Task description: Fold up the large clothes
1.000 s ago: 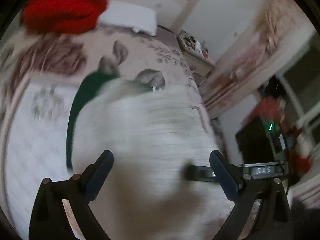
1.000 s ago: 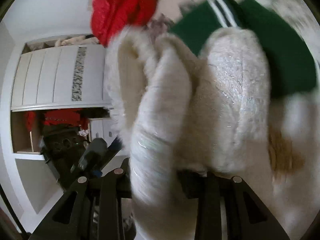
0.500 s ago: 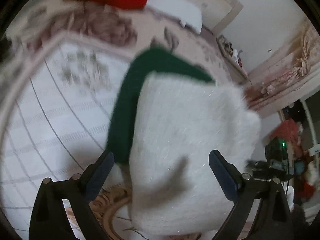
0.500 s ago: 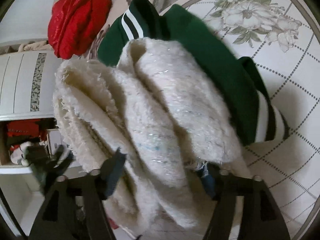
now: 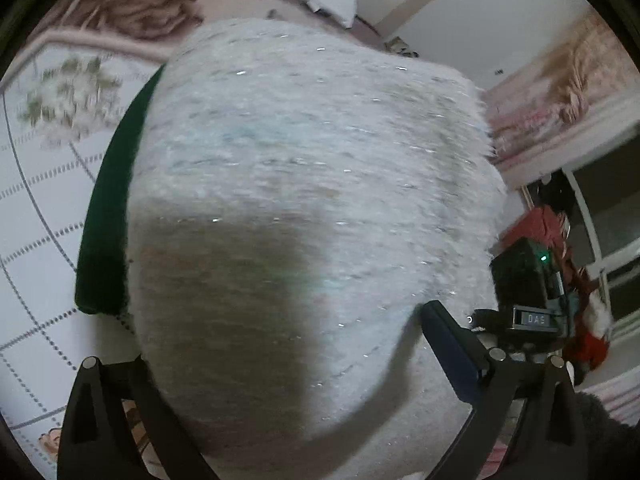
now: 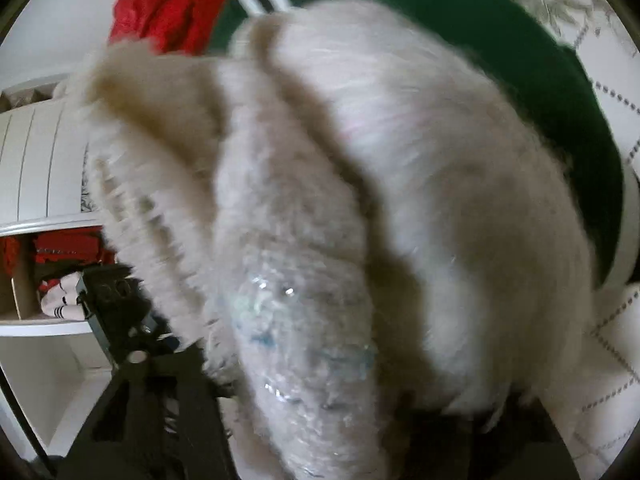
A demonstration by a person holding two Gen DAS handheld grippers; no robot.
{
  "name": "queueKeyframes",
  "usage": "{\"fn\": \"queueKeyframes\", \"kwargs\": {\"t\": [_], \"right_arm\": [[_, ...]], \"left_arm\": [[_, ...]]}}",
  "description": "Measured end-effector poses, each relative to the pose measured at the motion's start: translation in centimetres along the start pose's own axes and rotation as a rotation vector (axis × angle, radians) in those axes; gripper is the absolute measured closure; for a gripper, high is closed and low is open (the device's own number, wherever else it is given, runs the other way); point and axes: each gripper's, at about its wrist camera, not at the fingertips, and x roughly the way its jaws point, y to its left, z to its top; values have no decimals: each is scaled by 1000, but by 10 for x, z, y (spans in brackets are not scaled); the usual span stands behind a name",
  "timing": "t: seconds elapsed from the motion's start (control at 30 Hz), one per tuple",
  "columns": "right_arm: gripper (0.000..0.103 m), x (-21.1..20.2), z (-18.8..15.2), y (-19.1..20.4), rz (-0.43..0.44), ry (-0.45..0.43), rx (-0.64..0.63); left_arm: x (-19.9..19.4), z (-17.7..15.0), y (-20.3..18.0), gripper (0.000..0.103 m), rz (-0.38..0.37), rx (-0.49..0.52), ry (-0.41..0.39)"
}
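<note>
Left wrist view: the fluffy white sweater (image 5: 304,184) now fills nearly the whole picture, far bigger than a second ago, so the left gripper (image 5: 280,364) has come down onto it. It lies folded on top of the green garment (image 5: 108,216), of which only a strip shows along the sweater's left side, out over the quilted bedspread (image 5: 36,208). The right finger (image 5: 448,344) stands clear beside the sweater's edge; the left one is buried under the pile. The jaws look spread wide around the bundle. I see no pinch, though I cannot tell for the hidden side. Half a second ago the sweater sat further off, with more bedspread showing around it.

Right wrist view: blurry. The sweater (image 6: 360,208) bunches in thick rolls right at the lens, and the green garment (image 6: 552,112) peeks out behind it toward the bedspread's (image 6: 608,364) far edge. The red clothes (image 6: 168,4) lie past that. The right gripper (image 6: 320,412) has just been closing after popping open, and the sweater is between its jaws. The fingertips are smothered in fluff, so I cannot tell whether they actually bite.

Meaning: the folded sweater has probably been set down on the pile; next comes letting go or pressing it flat.
</note>
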Motion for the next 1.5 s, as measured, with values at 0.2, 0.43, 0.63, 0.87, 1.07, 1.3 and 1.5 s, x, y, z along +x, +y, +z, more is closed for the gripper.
{"fn": "queueKeyframes", "kwargs": {"t": [0.2,0.43,0.63,0.87,1.07,1.3,1.5], "right_arm": [[58,-36,-17,23,66,-54,-8],[59,-83,12,59,105,-126,-49],[59,-87,64,45,115,-158,-5],[44,-29,107,-7,-75,-68,43],[11,-51,81,21,-338,-173,-31],[0,-92,-6,88,-866,-383,-209],[0,-134,-89,160,-952,-456,-207]], "left_arm": [[-32,23,-54,3,16,94,-18],[-42,96,-79,4,21,131,-49],[-1,147,-47,4,79,139,0],[66,144,1,2,190,139,144],[29,116,-23,3,341,171,0],[-25,56,-67,0,520,195,-144],[-89,24,-114,0,523,198,-175]]}}
